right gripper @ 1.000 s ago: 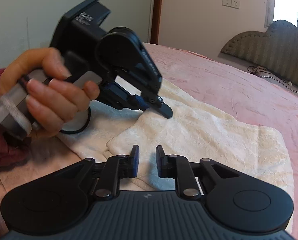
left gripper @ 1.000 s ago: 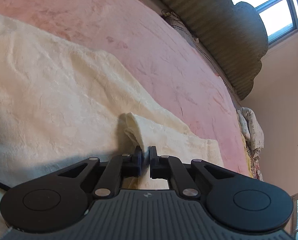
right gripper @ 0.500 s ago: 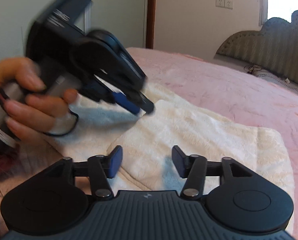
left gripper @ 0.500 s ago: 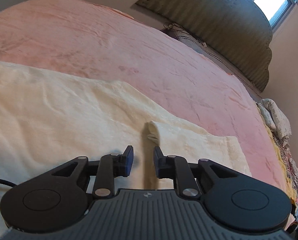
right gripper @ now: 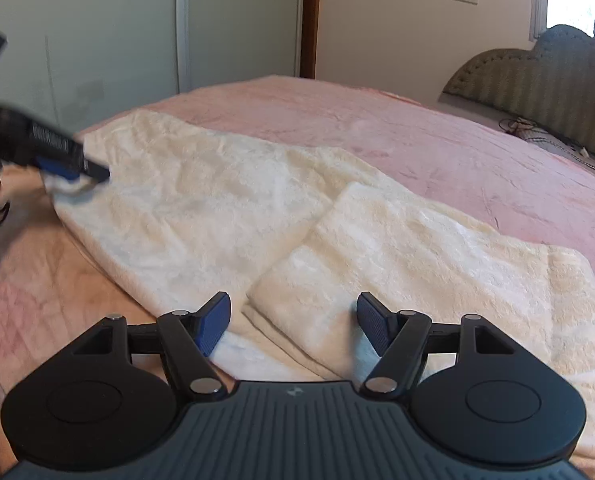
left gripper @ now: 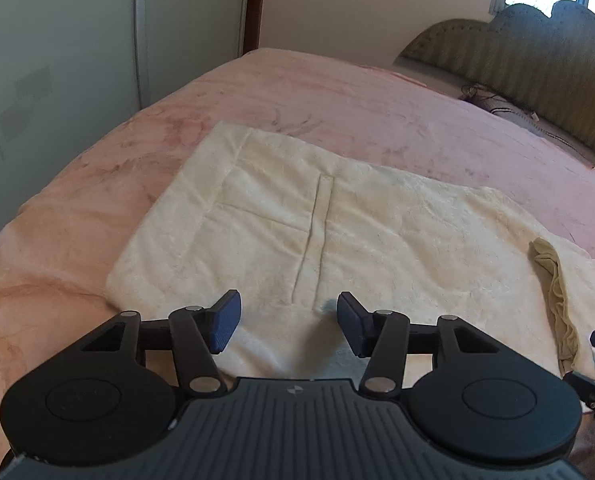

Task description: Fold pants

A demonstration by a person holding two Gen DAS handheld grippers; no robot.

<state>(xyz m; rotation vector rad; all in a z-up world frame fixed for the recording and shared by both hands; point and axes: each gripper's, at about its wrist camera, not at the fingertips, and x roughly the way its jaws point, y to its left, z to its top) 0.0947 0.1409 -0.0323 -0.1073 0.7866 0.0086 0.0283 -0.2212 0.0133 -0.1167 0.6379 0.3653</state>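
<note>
Left wrist view: the cream fleece pants (left gripper: 337, 232) are lying flat on the pink plush bedspread (left gripper: 337, 96), filling the frame's centre, waistband end at upper left, legs running off to the right.
Left gripper (left gripper: 288, 322): jaws are standing wide apart, gripping nothing, hovering over the near edge at lower centre.
Long axis: it is running left to right across the frame, crosswise to the jaws.
Folded cuff (left gripper: 553, 280): it is lying at the right edge, just beside the tip of the other tool.
Right wrist view: the pants (right gripper: 257, 216) are stretching from upper left to lower right, one leg end doubled over in the centre.
Right gripper (right gripper: 294, 326): jaws are spread, empty, straddling the doubled layer's corner.
Judgement: the right gripper is sitting nearer the leg end, the left nearer the waistband.
</note>
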